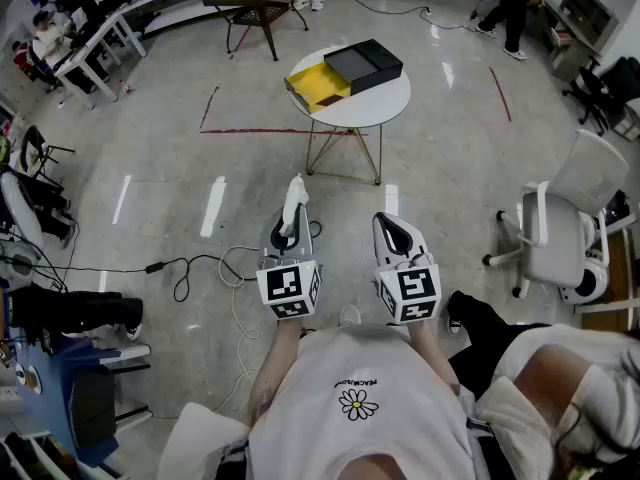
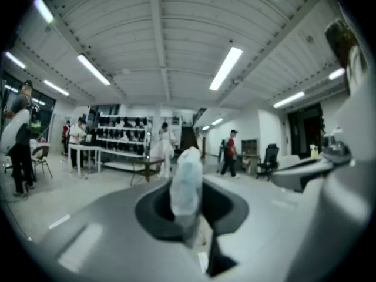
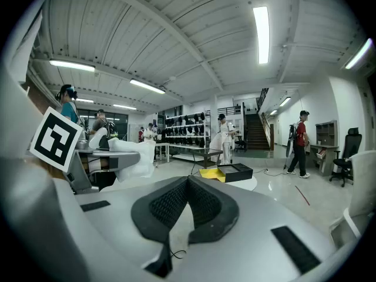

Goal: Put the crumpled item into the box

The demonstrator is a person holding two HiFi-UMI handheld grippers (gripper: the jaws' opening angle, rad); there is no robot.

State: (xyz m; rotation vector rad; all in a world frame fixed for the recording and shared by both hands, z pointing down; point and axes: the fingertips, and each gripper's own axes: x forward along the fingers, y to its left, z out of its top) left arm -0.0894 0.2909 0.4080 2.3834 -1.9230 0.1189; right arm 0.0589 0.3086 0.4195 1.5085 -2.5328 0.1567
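Your left gripper pinched the crumpled white item. Your right gripper sat closed and empty. The box lay well apart on the round table.

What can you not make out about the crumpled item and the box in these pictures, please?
Crumpled item: its material; blurred in the left gripper view, tiny in the head view.
Box: its contents; too small in the head view, side-on in the right gripper view.

I count two grippers, the left gripper and the right gripper, one crumpled item, one round table, one black box and one yellow tray.
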